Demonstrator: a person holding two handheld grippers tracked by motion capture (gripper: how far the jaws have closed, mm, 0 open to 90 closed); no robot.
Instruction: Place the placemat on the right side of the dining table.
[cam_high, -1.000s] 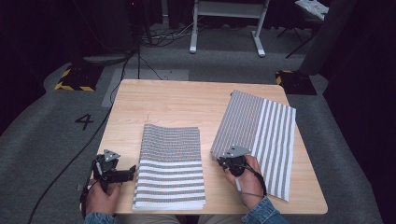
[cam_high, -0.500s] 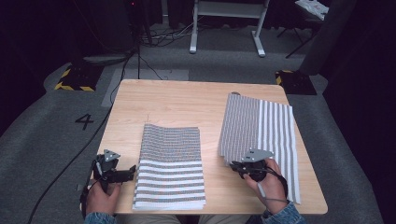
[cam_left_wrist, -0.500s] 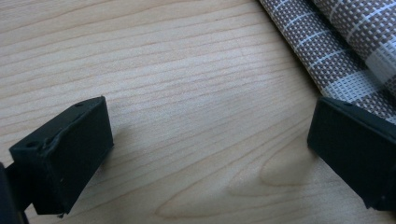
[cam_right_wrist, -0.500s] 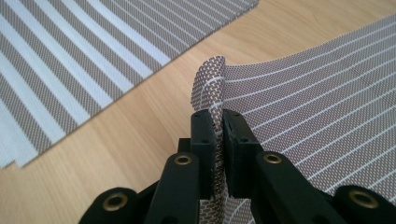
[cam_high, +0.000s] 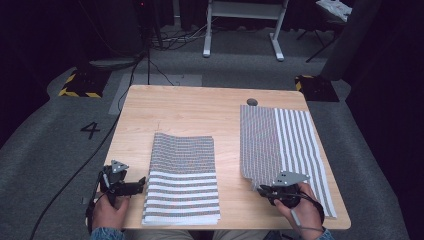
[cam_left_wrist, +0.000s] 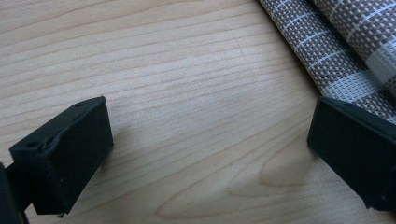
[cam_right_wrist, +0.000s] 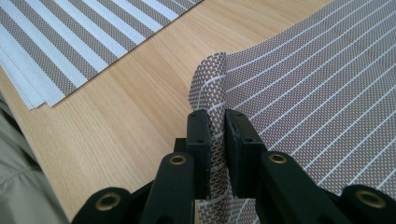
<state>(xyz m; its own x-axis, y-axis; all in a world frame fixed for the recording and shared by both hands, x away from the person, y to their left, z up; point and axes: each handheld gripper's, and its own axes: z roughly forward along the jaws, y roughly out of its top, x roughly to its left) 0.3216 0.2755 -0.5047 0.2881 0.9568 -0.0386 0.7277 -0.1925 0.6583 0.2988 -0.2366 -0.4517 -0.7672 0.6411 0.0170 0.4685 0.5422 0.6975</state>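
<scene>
Dark studio floor surrounds a pale wooden table (cam_high: 200, 112); a painted "4" (cam_high: 90, 130) marks the grey carpet at its left. Two striped woven placemats lie on the wood. Folded mat (cam_high: 182, 180) rests flat at the near centre, edges stacked. Second mat (cam_high: 285, 145) lies to the right, its near-left corner pinched and raised off the wood. Right gripper (cam_right_wrist: 217, 135) — jaws close together, the mat's edge standing between the pads, which press on the weave; these jaws have just been easing apart slightly. Left gripper (cam_high: 137, 184) sits low just beside the folded mat's left edge — jaws wide apart over bare wood, nothing between them. Small dark object (cam_high: 252, 102) sits by the second mat's far corner.
</scene>
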